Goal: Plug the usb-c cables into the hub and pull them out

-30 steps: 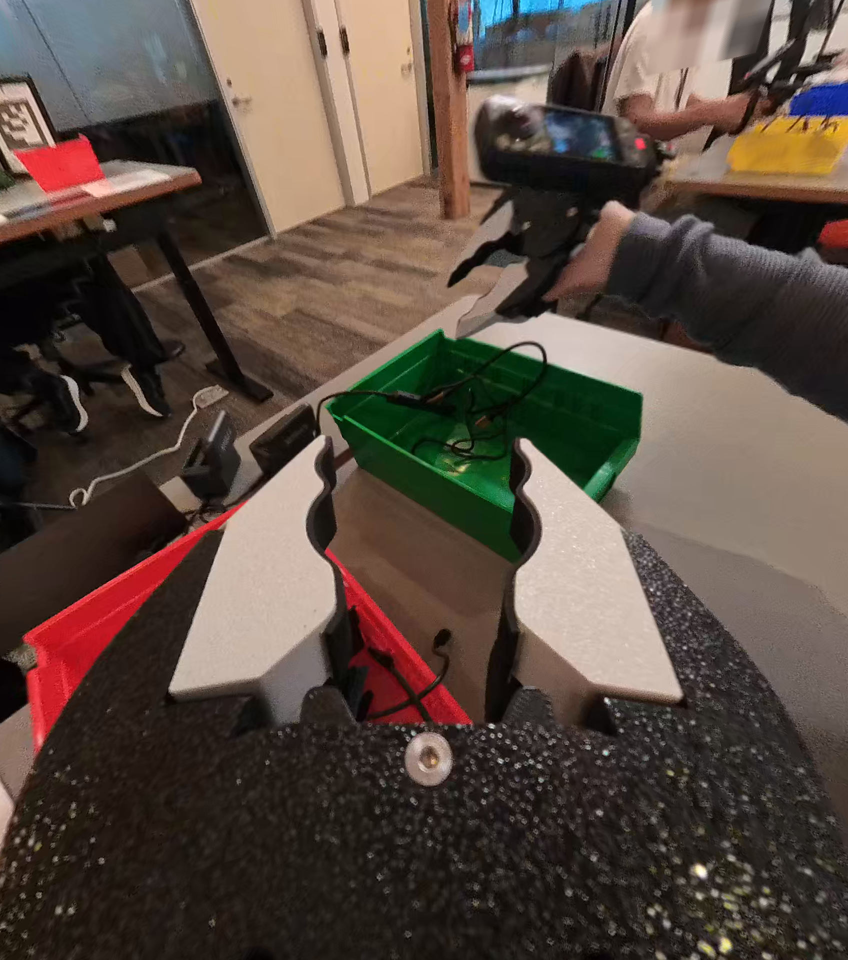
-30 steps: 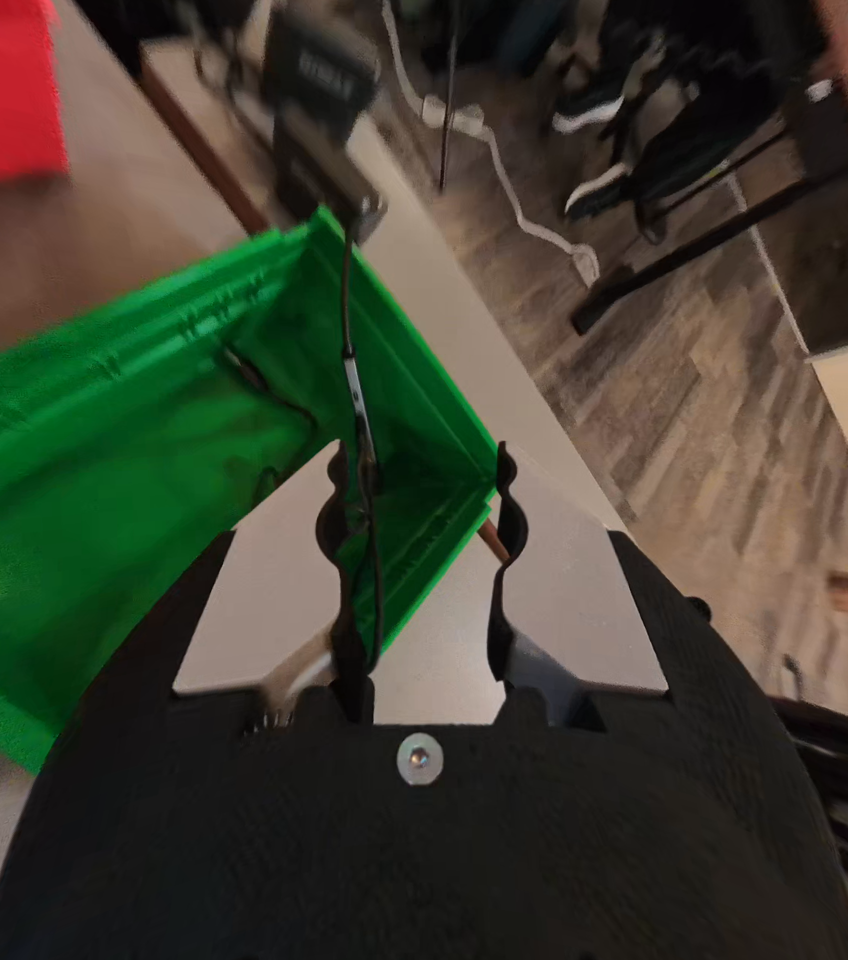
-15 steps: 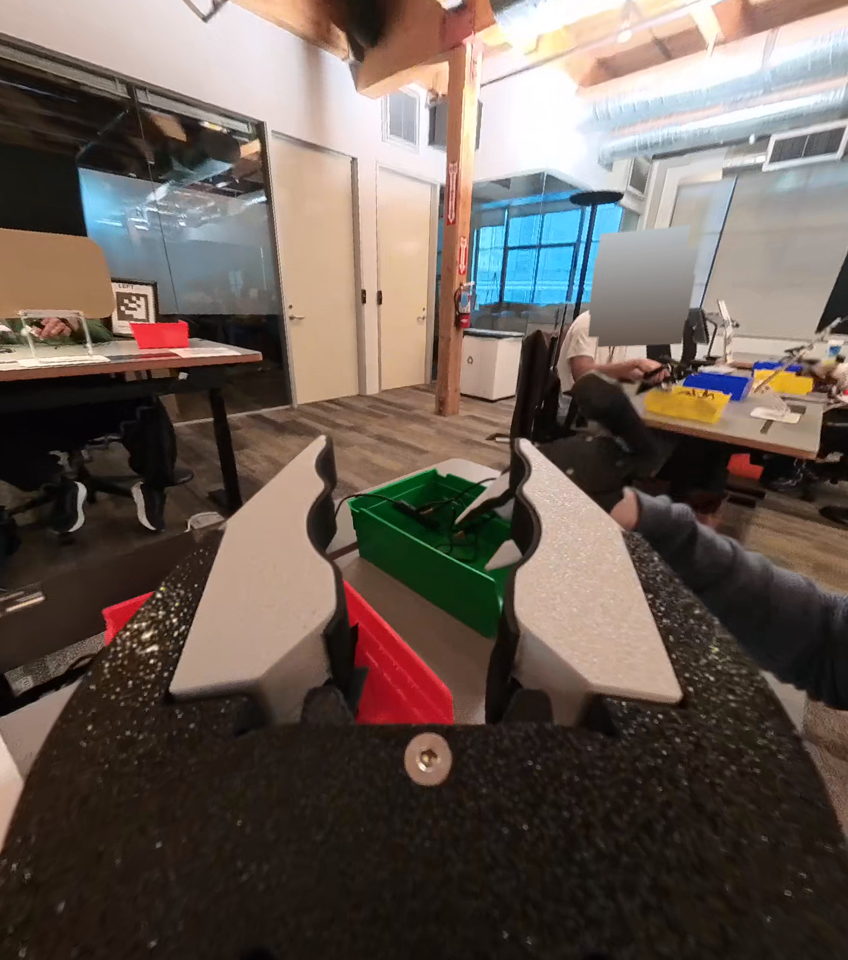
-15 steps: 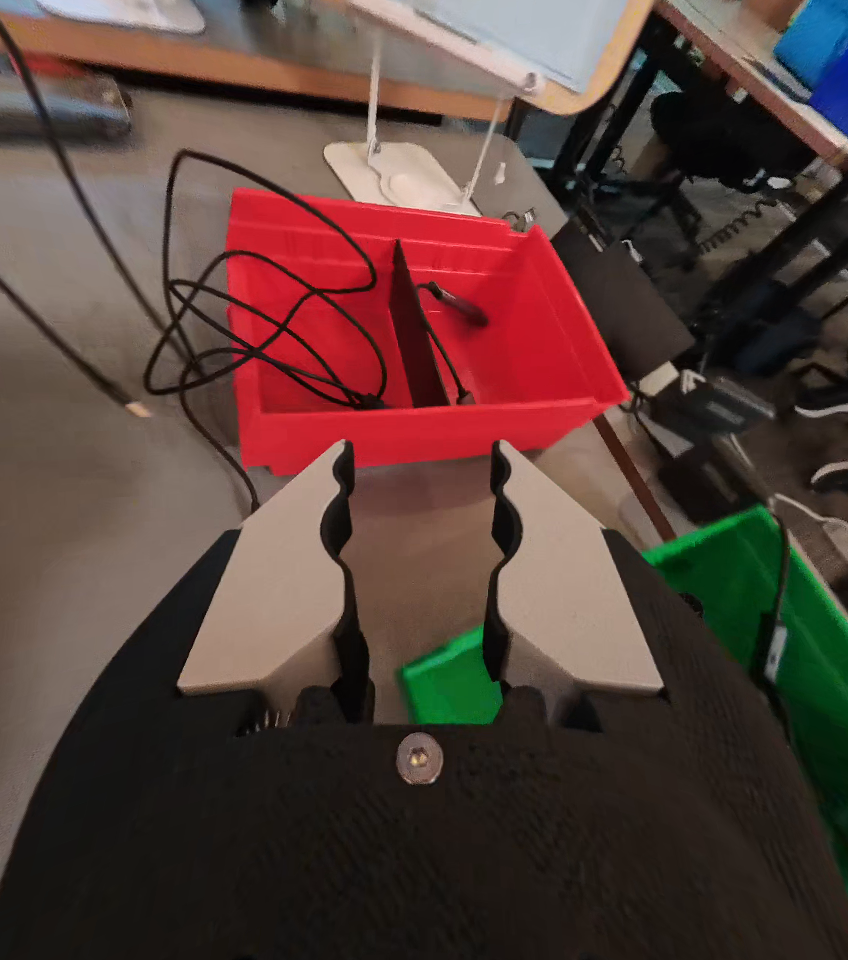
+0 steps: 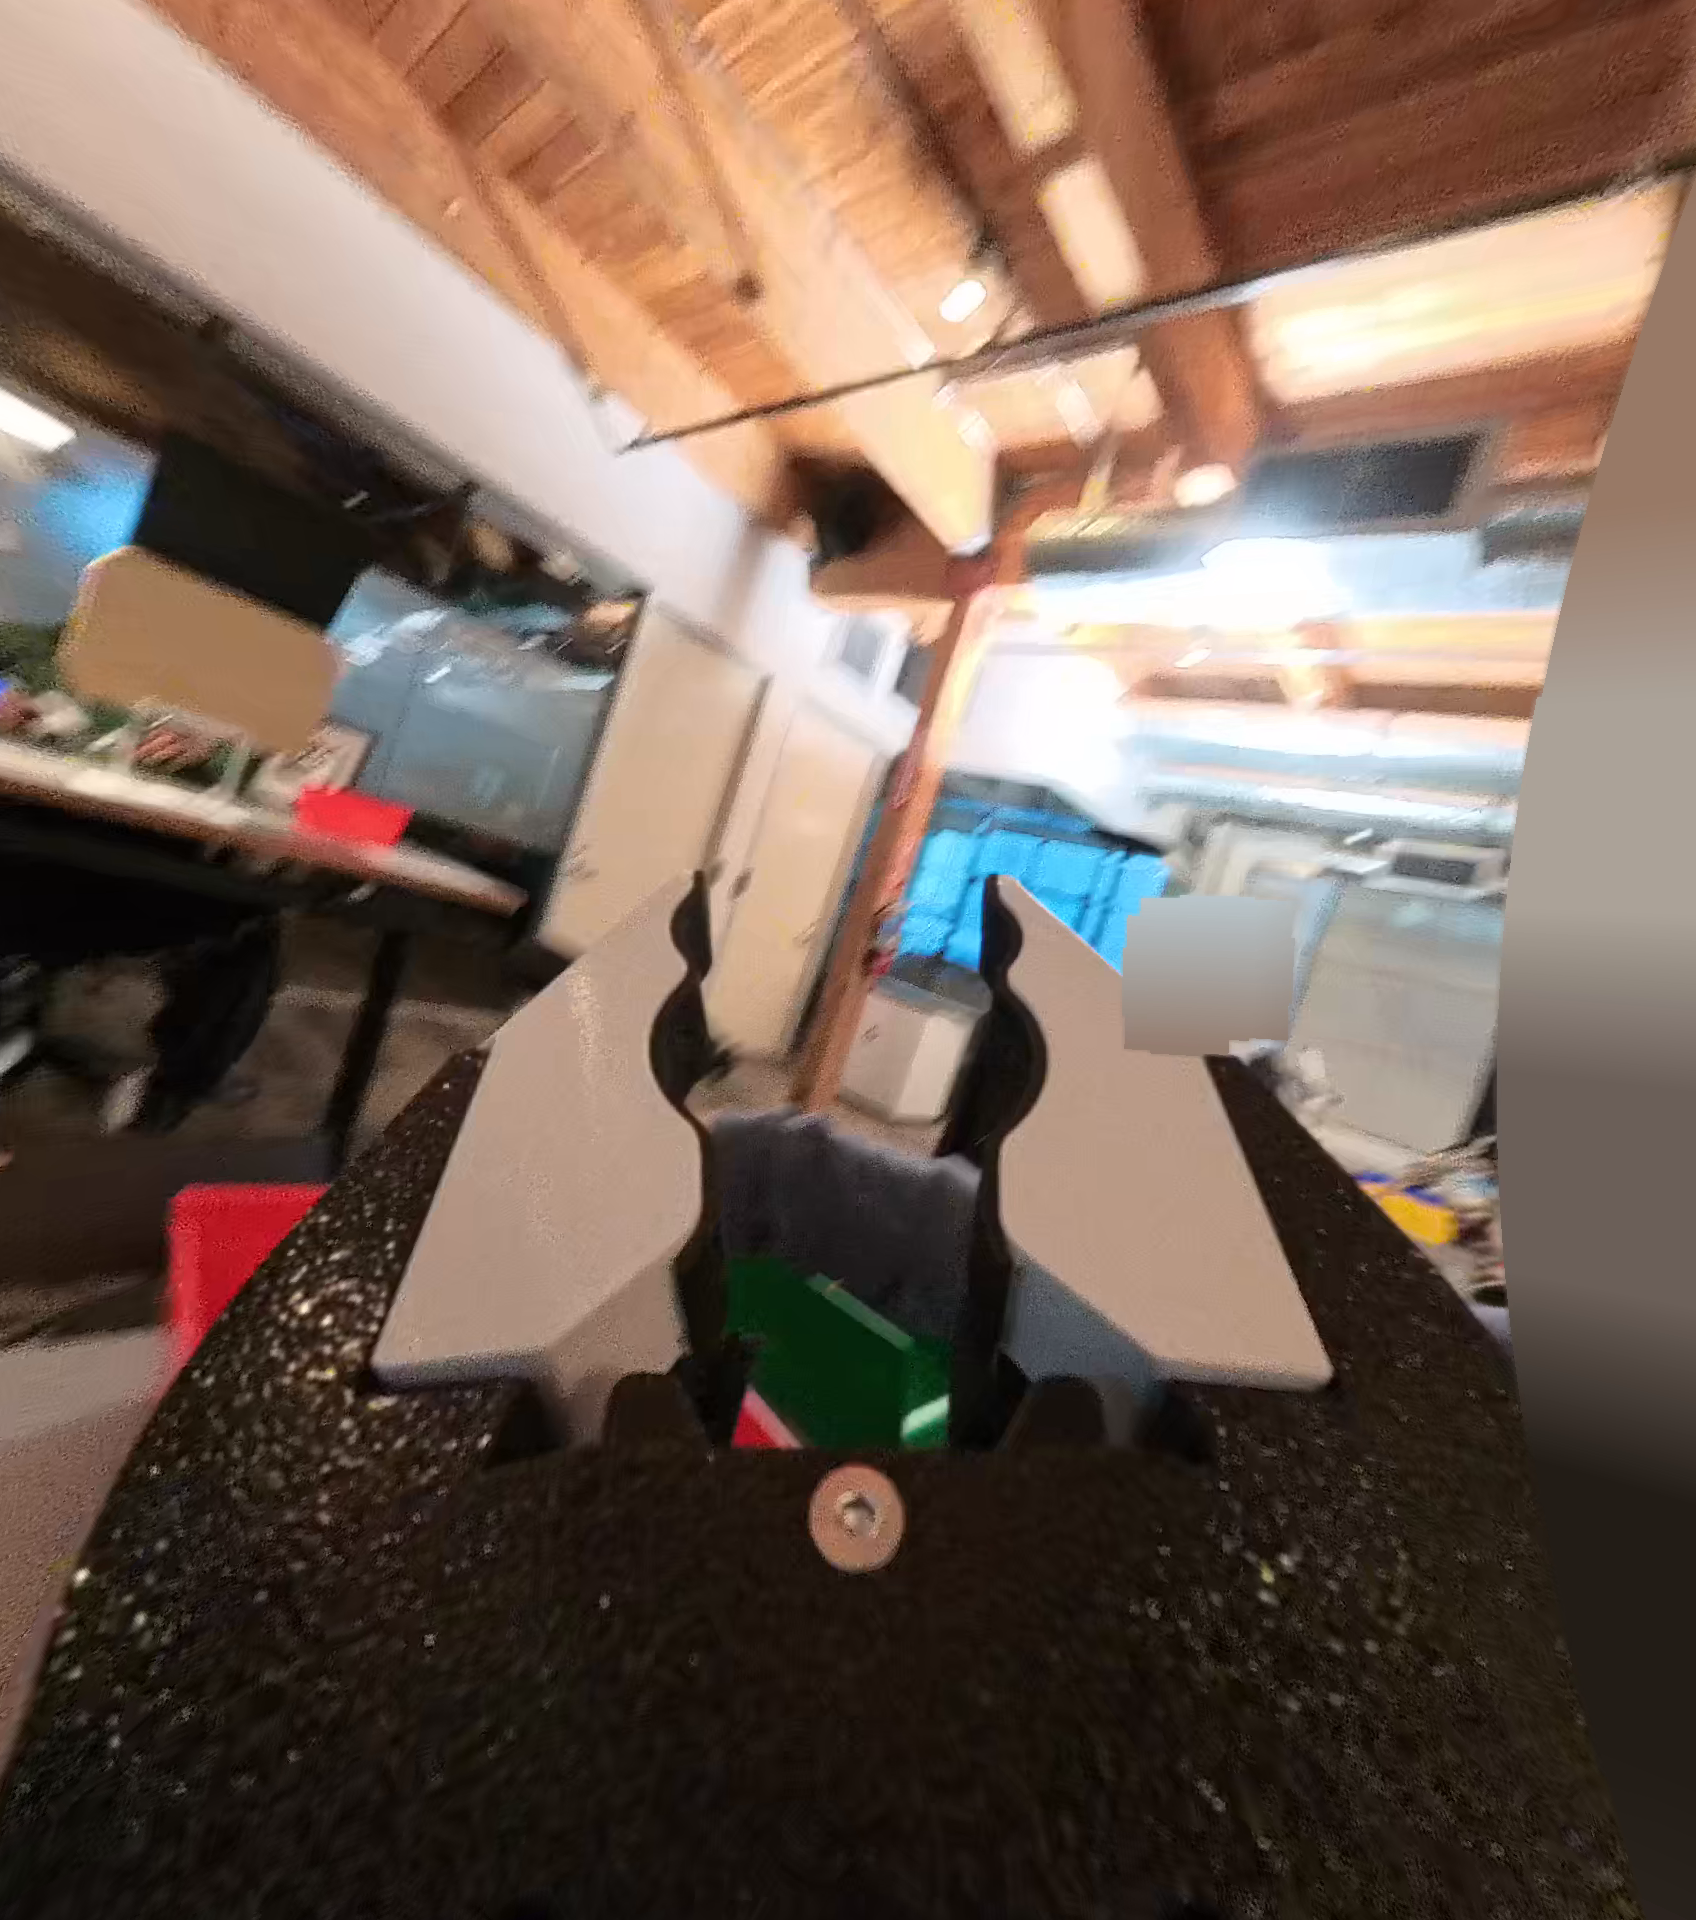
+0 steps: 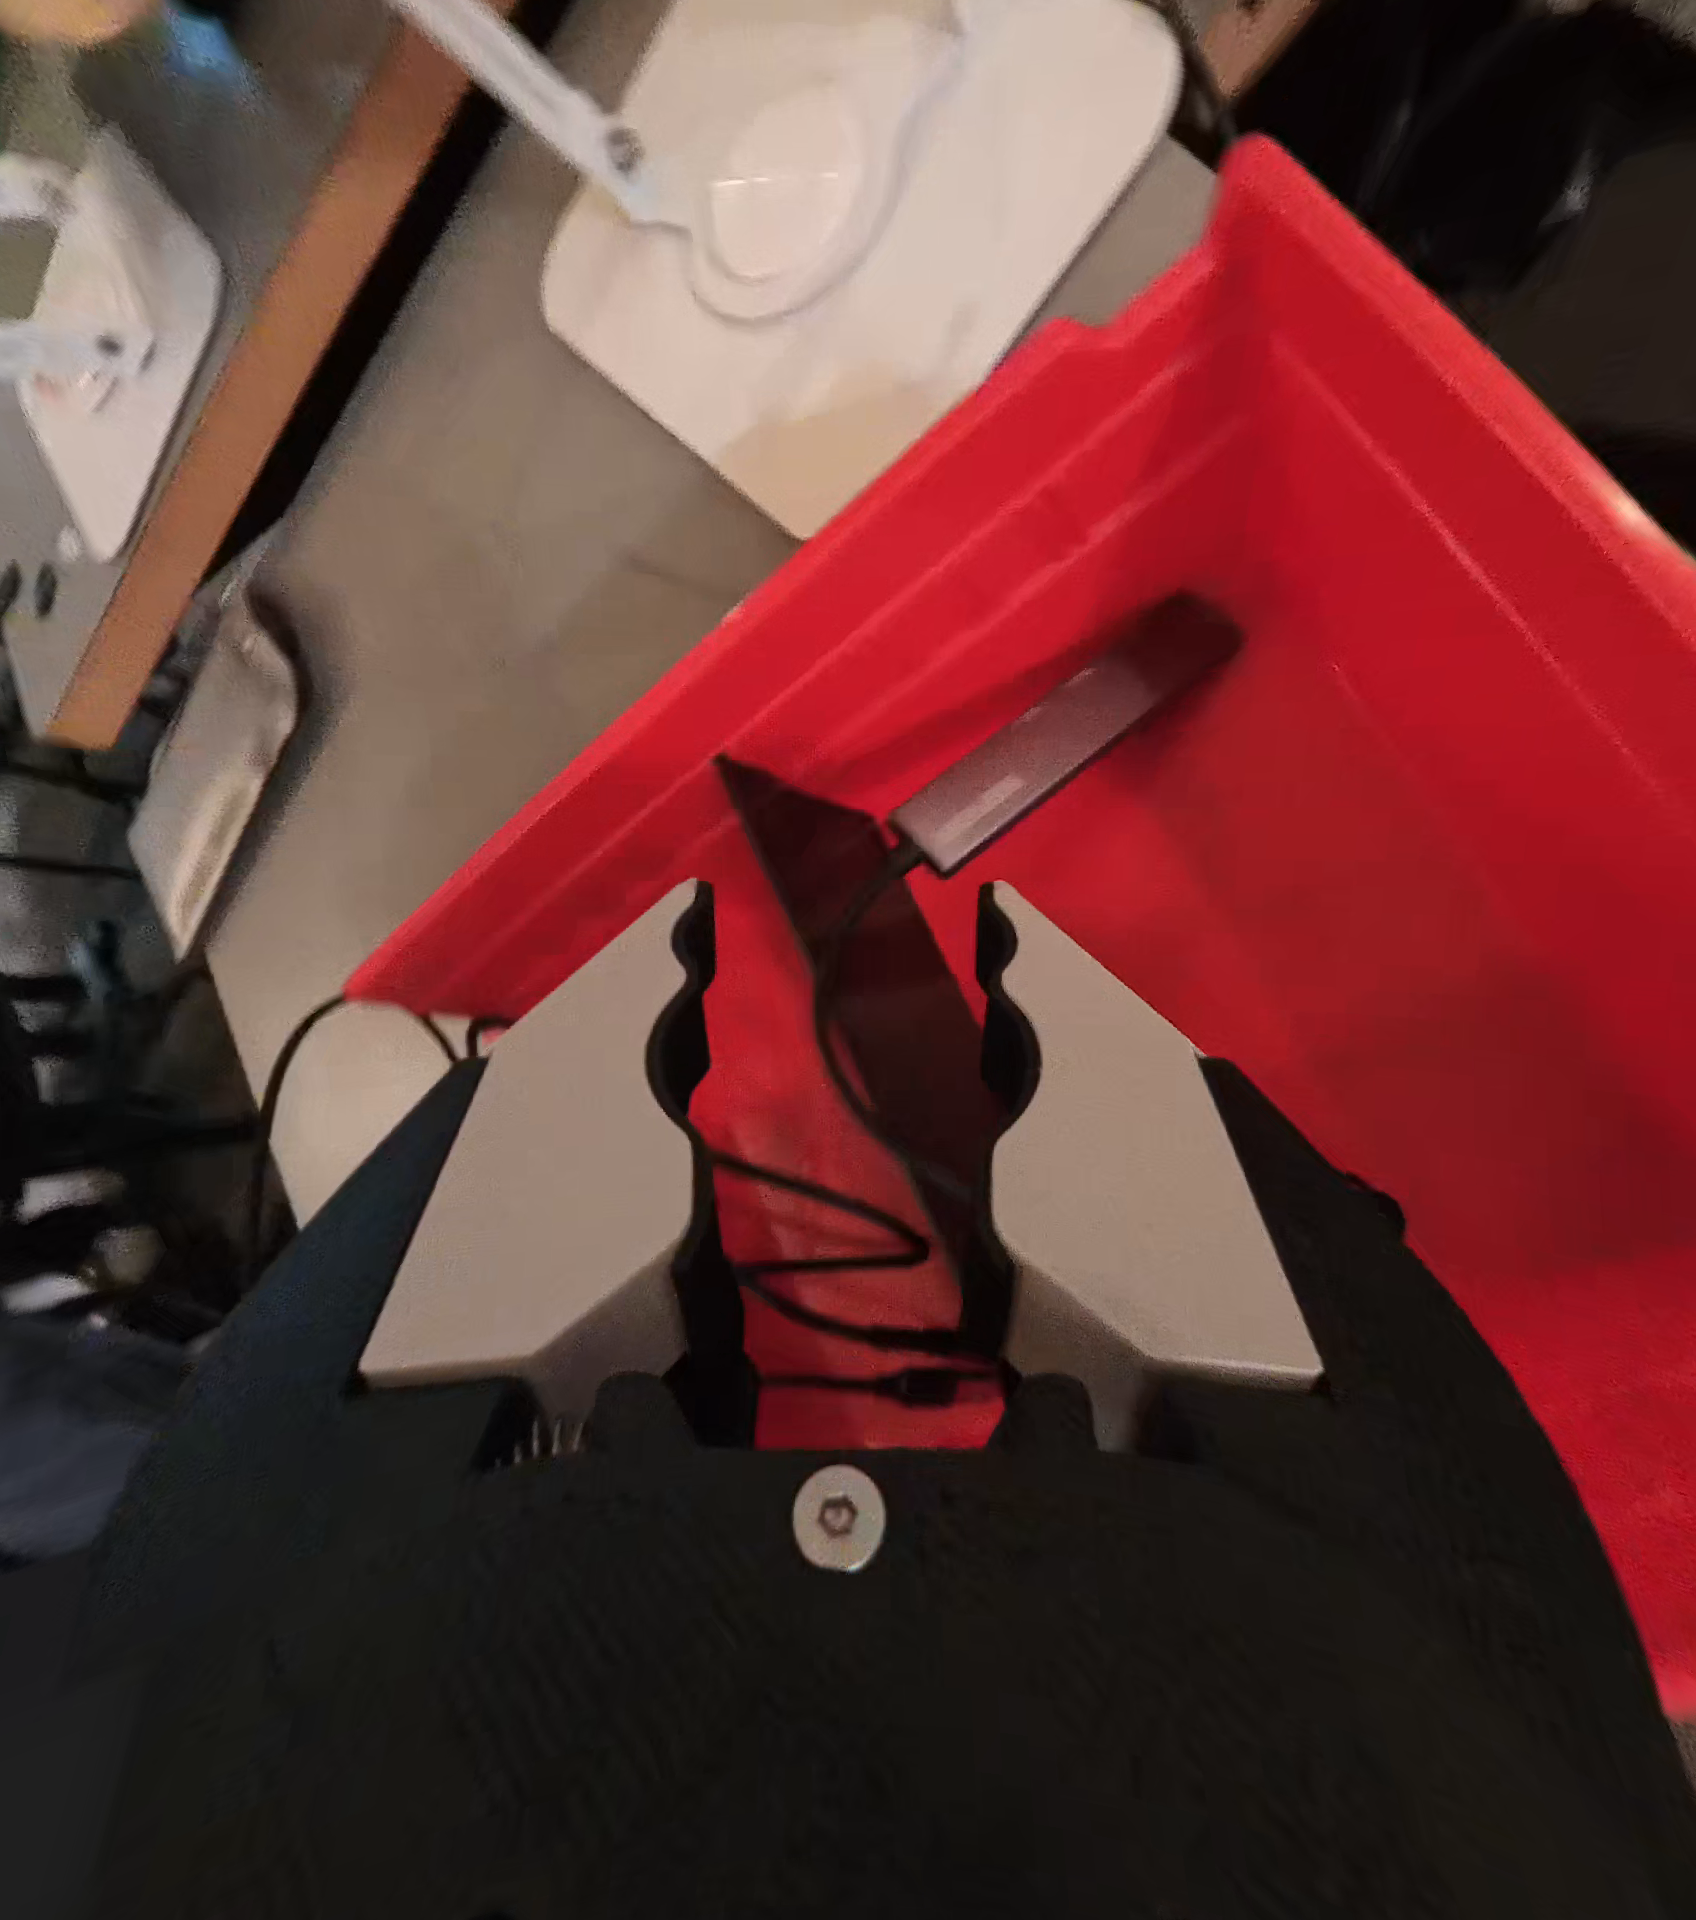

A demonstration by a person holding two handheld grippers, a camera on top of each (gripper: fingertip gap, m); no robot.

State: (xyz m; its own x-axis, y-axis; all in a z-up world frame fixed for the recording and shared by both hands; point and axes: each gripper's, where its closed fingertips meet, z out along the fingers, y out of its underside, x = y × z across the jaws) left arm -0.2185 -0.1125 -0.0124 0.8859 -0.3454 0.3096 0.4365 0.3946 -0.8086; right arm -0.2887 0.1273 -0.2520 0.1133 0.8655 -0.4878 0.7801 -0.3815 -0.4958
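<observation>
In the right wrist view my right gripper (image 6: 844,894) is open and empty, just above a red bin (image 6: 1446,935) with a dark divider (image 6: 885,935). A grey USB hub (image 6: 1062,738) lies in the bin's far compartment, its black lead running over the divider. Black cables (image 6: 823,1247) lie coiled in the near compartment, between my fingers in the picture. In the left wrist view my left gripper (image 5: 844,894) is open and empty, tilted up toward the room. The green bin (image 5: 823,1351) and a corner of the red bin (image 5: 231,1257) show low in that blurred view.
A white stand base (image 6: 823,239) sits on the grey table (image 6: 470,582) beyond the red bin. The table edge (image 6: 231,416) runs along the left, with dark gear on the floor below. A grey sleeve (image 5: 823,1184) crosses behind the green bin. There is about 35 cm between the tips of the two grippers. My right tips are roughly 25 cm from the white stand base (image 6: 823,239).
My right gripper has moved from the green bin across to close over the red bin. My left gripper has tilted upward, from the bins toward the ceiling. Both stayed open.
</observation>
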